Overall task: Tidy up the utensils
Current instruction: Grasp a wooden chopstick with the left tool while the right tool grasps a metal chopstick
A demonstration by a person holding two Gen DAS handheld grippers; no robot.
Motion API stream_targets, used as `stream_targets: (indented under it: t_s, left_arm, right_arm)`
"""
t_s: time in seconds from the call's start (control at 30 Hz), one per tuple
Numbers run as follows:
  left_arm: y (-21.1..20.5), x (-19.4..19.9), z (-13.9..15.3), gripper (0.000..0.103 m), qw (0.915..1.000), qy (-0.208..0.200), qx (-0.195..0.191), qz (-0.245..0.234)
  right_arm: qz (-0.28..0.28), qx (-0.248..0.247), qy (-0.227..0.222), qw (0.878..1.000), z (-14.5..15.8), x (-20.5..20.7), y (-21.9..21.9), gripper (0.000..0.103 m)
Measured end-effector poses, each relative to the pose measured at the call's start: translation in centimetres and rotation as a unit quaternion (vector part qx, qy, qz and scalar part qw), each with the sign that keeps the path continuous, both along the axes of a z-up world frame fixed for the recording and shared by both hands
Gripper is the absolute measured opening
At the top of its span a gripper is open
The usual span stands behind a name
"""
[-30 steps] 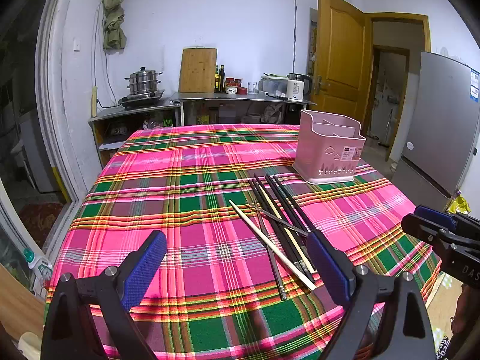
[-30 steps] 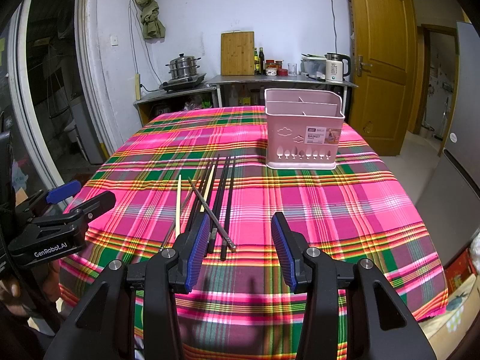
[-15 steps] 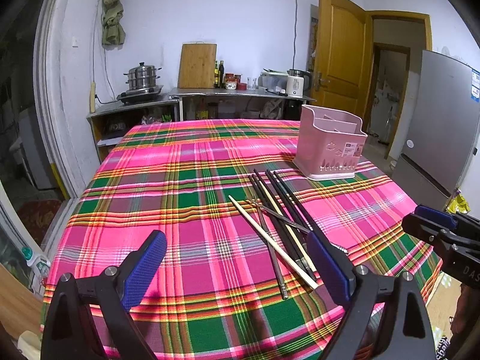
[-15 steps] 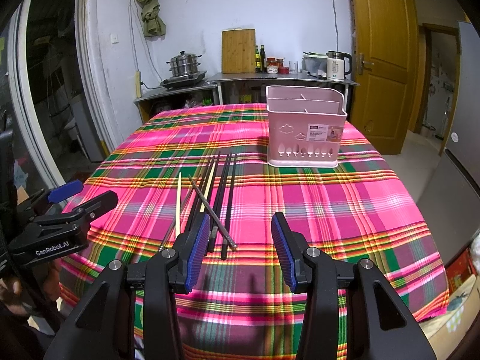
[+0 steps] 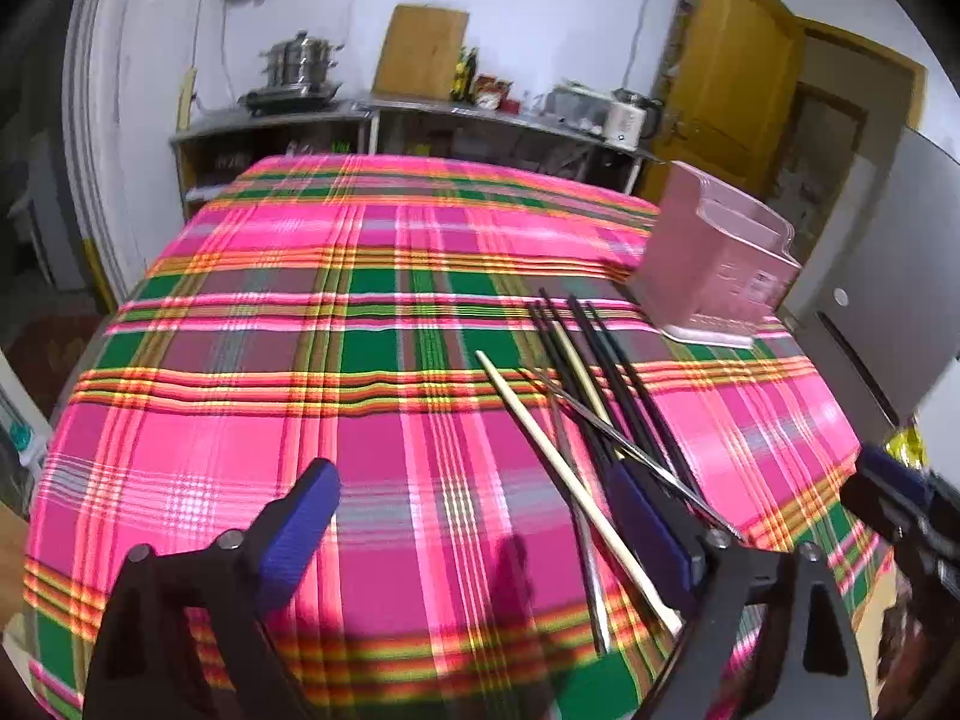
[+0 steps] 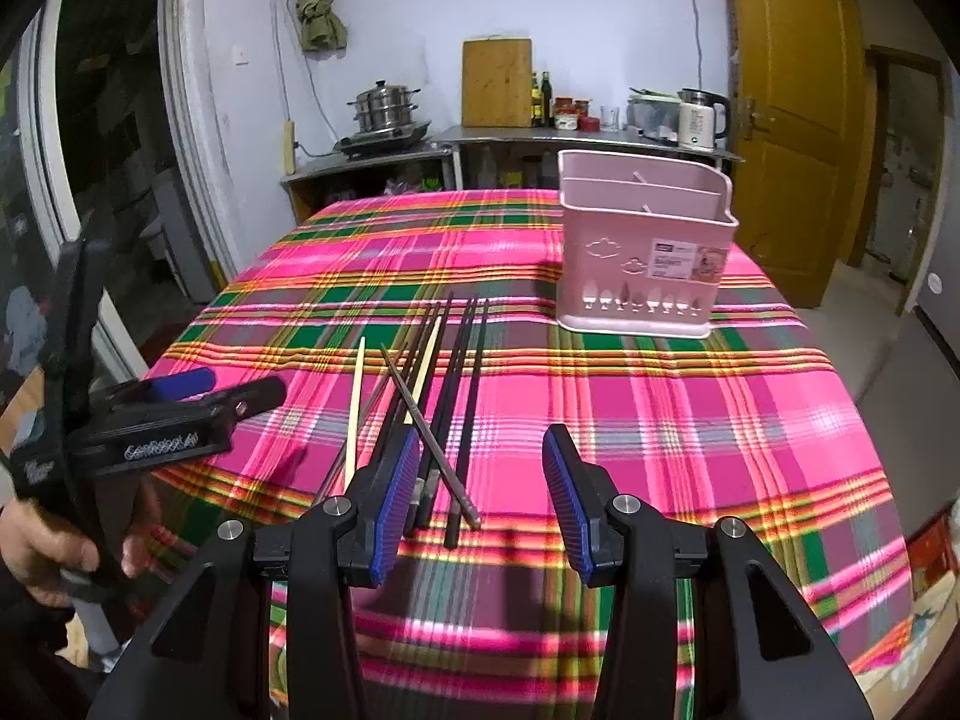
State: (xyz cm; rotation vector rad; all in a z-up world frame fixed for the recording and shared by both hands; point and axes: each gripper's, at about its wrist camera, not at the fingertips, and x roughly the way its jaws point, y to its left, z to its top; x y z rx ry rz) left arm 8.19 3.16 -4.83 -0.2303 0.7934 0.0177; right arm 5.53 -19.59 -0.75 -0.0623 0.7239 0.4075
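The left gripper has dropped closer to the plaid tablecloth and its jaws are closing with only cloth between them; its right finger hides the near ends of some chopsticks. The right gripper hovers open and empty over the chopsticks' near ends by the table's front edge. The pink holder stands beyond, with bare cloth all round.

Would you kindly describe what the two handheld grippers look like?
Both are black plastic frames with two angled fingers, silver bolts at the joints and ribbed blue pads. The left gripper, seen side-on from the right wrist view, bears white "GenRobot.AI" lettering. The right gripper looks the same in build. No cables or sleeves show.
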Motion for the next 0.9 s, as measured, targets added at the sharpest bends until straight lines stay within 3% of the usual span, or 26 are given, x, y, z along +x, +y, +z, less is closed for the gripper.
stream_targets:
  t_s: [0.07, 0.37, 0.57, 0.63, 0.8, 0.9]
  left_arm:
    - [0.3, 1.6, -0.7, 0.079, 0.9998, 0.018, -0.003, 0.003]
    - [-0.3, 6.1, -3.2, 0.071, 0.9969, 0.068, -0.037, -0.012]
    - [-0.6, 7.6, -3.7, 0.061, 0.9968, 0.07, -0.036, -0.01]
    - [-0.7, 8.0, -3.7, 0.054, 0.997, 0.07, -0.03, -0.012]
    - [-1.0, 8.7, -3.8, 0.024, 0.9975, 0.066, -0.012, -0.023]
    - [-1.1, 8.8, -3.8, 0.017, 0.9972, 0.065, -0.015, -0.033]
  right_arm:
    - [0.006, -0.002, 0.003, 1.0, -0.3, 0.6, 0.3, 0.044]
    - [0.025, -0.008, 0.027, 0.999, -1.5, 3.2, 1.6, 0.044]
    - [0.033, -0.011, 0.034, 0.999, -2.2, 4.3, 2.3, 0.044]
    - [0.034, -0.012, 0.037, 0.999, -2.4, 4.7, 2.4, 0.044]
    - [0.039, -0.012, 0.038, 0.998, -2.6, 5.4, 2.9, 0.044]
    - [0.045, -0.014, 0.039, 0.998, -2.6, 5.9, 3.2, 0.044]
